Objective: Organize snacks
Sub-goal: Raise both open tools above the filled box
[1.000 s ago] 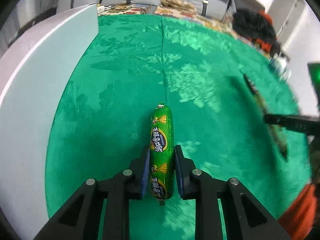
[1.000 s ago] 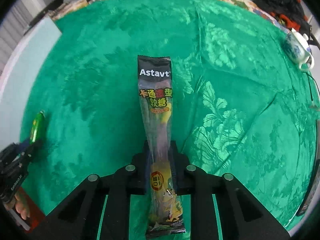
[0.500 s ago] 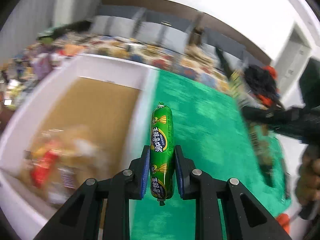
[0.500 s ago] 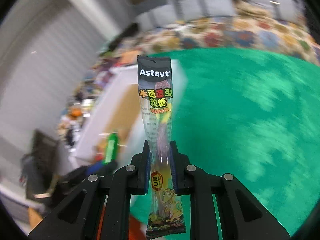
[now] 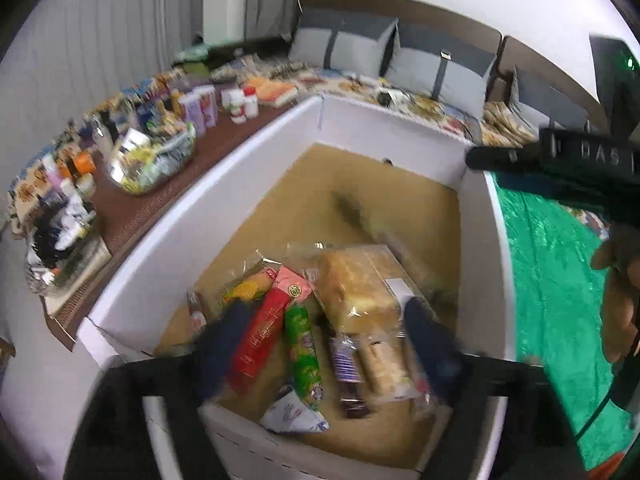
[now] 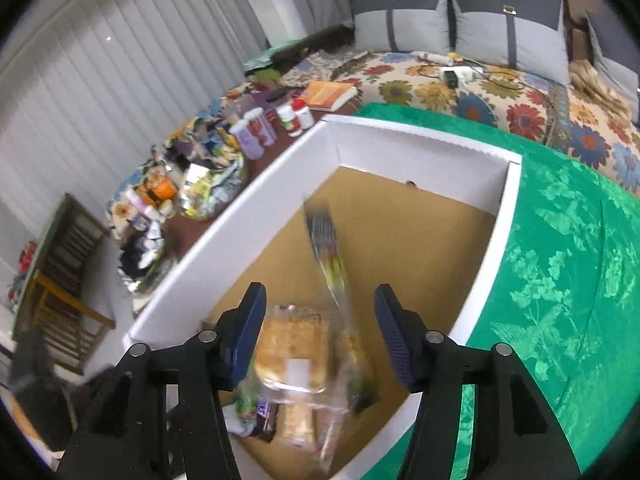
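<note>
White cardboard box (image 6: 460,148) below us: both our left gripper (image 5: 324,344) and right gripper (image 6: 320,332) gape apart; a blurred candy packet (image 6: 328,248) defies reading.

White box (image 6: 420,148) w/ tan floor; green floral cloth (image 6: 560,280); blue-padded tool (image 6: 320,328).

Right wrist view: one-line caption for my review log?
Open right gripper above the white cardboard box, blurred long candy packet over bagged snacks.
</note>
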The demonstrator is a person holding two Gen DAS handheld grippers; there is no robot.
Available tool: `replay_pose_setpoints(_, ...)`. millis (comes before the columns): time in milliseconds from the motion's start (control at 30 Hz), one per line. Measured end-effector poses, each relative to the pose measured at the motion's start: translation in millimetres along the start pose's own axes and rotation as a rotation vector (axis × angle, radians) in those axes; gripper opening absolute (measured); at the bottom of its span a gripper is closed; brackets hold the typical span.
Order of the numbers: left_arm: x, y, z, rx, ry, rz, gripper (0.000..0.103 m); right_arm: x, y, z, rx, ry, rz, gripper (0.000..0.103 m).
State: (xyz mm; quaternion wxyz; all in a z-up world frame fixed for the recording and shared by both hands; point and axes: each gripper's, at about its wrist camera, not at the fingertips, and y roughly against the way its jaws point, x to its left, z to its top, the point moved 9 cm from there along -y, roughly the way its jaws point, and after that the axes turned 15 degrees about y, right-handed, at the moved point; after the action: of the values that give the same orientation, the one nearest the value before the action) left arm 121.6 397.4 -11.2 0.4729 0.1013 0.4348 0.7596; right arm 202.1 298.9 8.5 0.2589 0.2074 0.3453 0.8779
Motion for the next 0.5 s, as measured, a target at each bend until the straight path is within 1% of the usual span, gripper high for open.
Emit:
replay_pose_setpoints(33, -1, 0, 1, -0.016, -0.010, 0.005, 0.085, -3, 3, -3, -0.001, -0.003, -0.003, 0.061)
replay_pose_setpoints(133, -3, -3, 3, -0.016, -0.042, 0.027, 0.086, -6, 23, -9, -0.020, 0.014, -0.038, 0.061)
replay_pose_setpoints(167, -5, 0, 2, -0.025, -0.058, 0.037, 0.086, -8, 30, -9, -0.030, 0.025, -0.049, 0.063)
replay_pose_setpoints(233, -9, 11, 2, -0.059, -0.089, 0.068, 0.092, -6, 42, -9, -0.054, 0.048, -0.061, 0.074)
replay_pose_setpoints(267, -11, 15, 5, -0.080, -0.102, 0.079, 0.097, -4, 51, -9, -0.067, 0.061, -0.063, 0.075)
replay_pose_setpoints(300, -15, 25, 8, -0.121, -0.119, 0.089, 0.102, -1, 57, -9, -0.072, 0.072, -0.065, 0.077)
replay_pose_setpoints(333, -17, 32, 11, -0.148, -0.123, 0.097, 0.103, 3, 60, -9, -0.072, 0.085, -0.070, 0.078)
replay_pose_setpoints(367, -17, 43, 15, -0.187, -0.118, 0.110, 0.103, 7, 65, -10, -0.073, 0.100, -0.080, 0.079)
replay_pose_setpoints(400, -17, 48, 17, -0.199, -0.108, 0.110, 0.103, 11, 70, -11, -0.077, 0.119, -0.093, 0.082)
replay_pose_setpoints(500, -6, 65, 28, -0.229, -0.023, 0.128, 0.103, 24, 83, -14, -0.099, 0.176, -0.126, 0.082)
